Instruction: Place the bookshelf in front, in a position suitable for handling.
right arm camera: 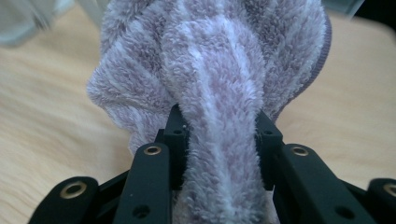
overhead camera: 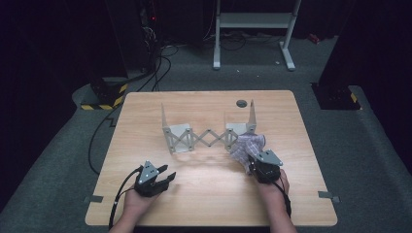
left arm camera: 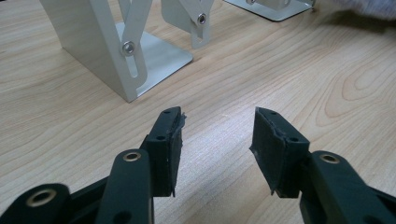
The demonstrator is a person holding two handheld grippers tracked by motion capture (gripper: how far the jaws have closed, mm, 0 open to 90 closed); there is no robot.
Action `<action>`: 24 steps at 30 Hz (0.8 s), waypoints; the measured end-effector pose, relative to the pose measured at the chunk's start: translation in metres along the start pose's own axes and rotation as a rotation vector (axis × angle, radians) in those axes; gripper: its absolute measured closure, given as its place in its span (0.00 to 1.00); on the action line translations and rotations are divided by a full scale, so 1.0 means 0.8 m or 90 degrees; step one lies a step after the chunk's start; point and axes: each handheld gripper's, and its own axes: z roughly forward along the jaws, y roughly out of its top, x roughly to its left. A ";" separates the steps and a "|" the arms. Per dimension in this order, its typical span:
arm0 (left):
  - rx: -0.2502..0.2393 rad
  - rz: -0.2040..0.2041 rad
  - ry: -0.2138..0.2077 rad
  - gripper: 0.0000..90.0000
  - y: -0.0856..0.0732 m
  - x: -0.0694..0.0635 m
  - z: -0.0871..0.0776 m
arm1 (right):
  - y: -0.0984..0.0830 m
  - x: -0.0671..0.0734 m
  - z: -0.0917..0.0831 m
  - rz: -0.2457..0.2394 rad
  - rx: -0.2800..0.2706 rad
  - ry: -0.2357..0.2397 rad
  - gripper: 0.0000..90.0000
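High view: your right gripper [overhead camera: 252, 161] pinches a bunched purple-and-white towel [overhead camera: 246, 145] at the right end of the metal scissor rack [overhead camera: 209, 133], with the cloth against the rack's right upright. Your left gripper [overhead camera: 165, 178] sits low on the table [overhead camera: 204, 204], well apart from rack and towel.

Left gripper view: the jaws stand spread with nothing between them, over bare wood, and the rack's left foot [left arm camera: 140, 60] lies ahead.

Right gripper view: both pads clamp a thick fold of towel [right arm camera: 215, 93]. Your hold looks secure. Likely next: drape it over the rack. Lift it clear of the upright first, and bring the left gripper across to catch a free edge so the cloth spreads rather than clumps.
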 end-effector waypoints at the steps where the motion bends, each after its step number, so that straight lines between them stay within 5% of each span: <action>1: 0.000 0.000 0.000 0.58 0.000 0.000 0.000 | 0.005 0.001 -0.007 0.002 -0.025 -0.003 0.74; 7: 0.000 0.000 0.000 0.56 0.000 0.000 0.000 | 0.028 0.004 -0.034 0.003 -0.124 -0.029 0.74; 9: 0.000 0.000 0.001 0.56 0.000 0.000 0.000 | 0.031 0.004 -0.034 0.005 -0.129 -0.031 0.74; 18: -0.007 -0.004 0.003 0.55 -0.001 0.001 -0.002 | 0.012 -0.001 -0.005 0.015 -0.057 -0.020 0.74; 24: -0.004 0.000 0.000 0.55 -0.001 0.000 -0.001 | -0.005 -0.002 0.022 0.020 0.029 0.002 0.74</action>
